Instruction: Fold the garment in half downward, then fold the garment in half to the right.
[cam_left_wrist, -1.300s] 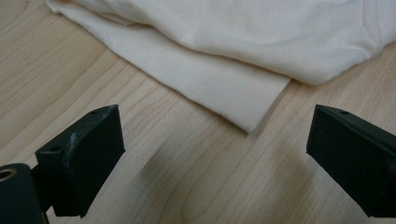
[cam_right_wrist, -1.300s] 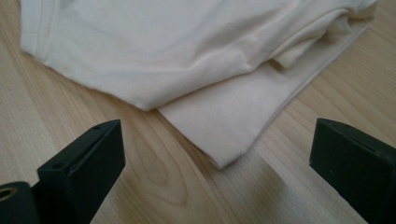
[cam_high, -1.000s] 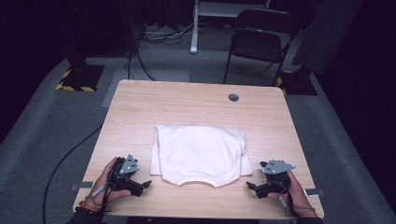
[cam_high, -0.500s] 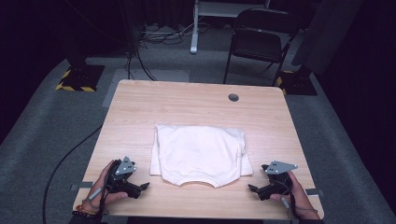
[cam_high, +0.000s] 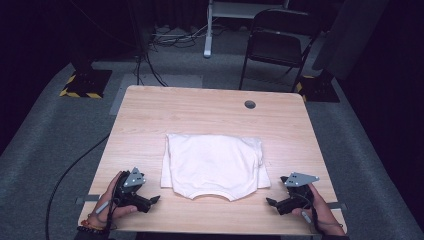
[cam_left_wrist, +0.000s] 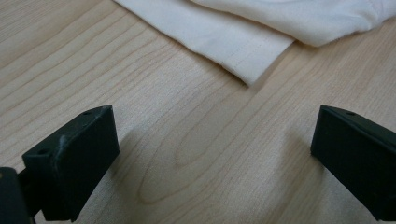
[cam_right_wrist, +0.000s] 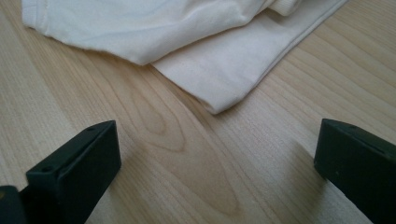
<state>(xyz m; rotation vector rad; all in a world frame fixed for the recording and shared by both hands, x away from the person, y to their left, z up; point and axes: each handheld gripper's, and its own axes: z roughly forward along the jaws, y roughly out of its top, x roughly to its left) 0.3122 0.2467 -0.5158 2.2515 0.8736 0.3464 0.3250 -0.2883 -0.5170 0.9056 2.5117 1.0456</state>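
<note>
A folded white T-shirt (cam_high: 214, 167) lies flat near the middle of the wooden tabletop (cam_high: 200, 110), its neckline toward the near edge, where you work. Your left gripper (cam_high: 152, 201) rests by the near left corner and your right gripper (cam_high: 270, 202) by the near right corner, each just off a near corner of the cloth and touching none of it. Both sets of jaws stand wide apart and empty, the bare wood showing between them in the two gripper views.

The step in hand looks like a paired pinch on the shirt's near corners. In the left gripper view the hemmed corner (cam_left_wrist: 247, 70) sits ahead of the jaws and slightly toward the right one; in the right gripper view the layered corner (cam_right_wrist: 219, 100) lies ahead between the jaws. To do it well, slide each gripper forward low along the tabletop so one jaw goes under the fabric and the other over it. Take every layer at the corner, not just the top sheet, or the fold may open when you lift. Close both sides together and keep them level, so the cloth rises evenly and does not drag or bunch toward one edge of the tabletop.
</note>
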